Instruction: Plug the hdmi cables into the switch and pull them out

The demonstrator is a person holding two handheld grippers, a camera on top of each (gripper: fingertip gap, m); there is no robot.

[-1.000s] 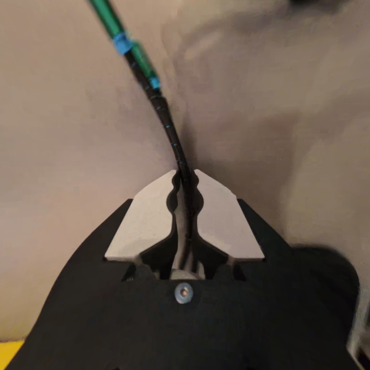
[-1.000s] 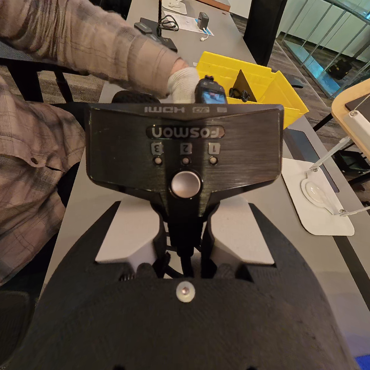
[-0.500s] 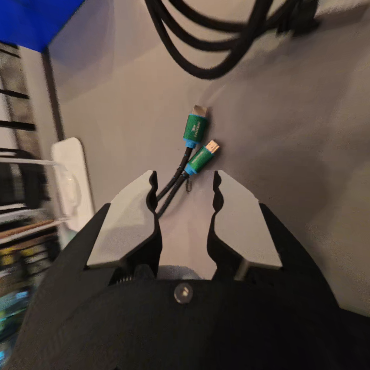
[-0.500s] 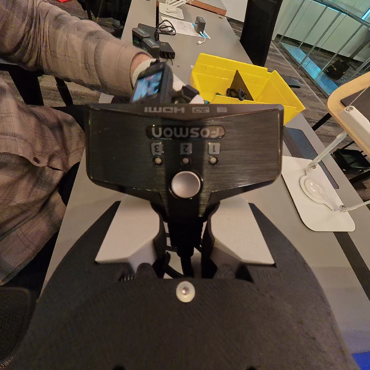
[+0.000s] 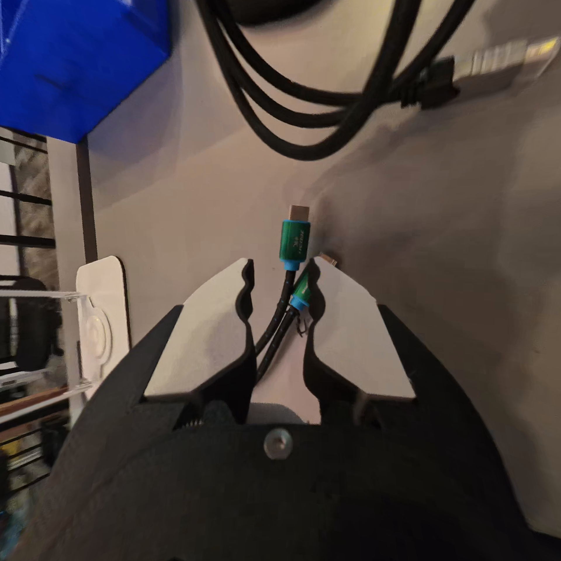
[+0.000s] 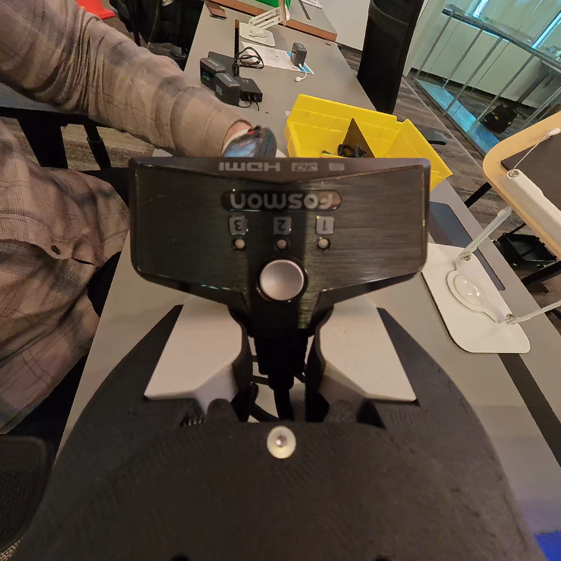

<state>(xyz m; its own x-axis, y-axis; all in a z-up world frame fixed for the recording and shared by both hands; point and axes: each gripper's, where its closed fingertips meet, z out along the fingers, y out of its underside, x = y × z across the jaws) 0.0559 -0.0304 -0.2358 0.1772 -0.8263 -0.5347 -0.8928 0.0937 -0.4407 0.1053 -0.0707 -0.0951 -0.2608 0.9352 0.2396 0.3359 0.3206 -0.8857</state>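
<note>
plugs (image 5: 295,244) on table (image 5: 425,243), bin (image 6: 340,124) behind switch (image 6: 277,224)

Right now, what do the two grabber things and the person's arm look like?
Both the left gripper and the right gripper have a black textured body, a silver screw in the middle, and pale grey fingers with wavy black inner edges. The person's sleeve is brownish plaid.

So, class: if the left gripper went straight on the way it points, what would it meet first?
Probably the green-shelled HDMI plugs lying on the grey table between the open left gripper; depth is unclear.

Two green plugs (image 5: 296,244), one switch (image 6: 277,224), one yellow bin (image 6: 403,142).
</note>
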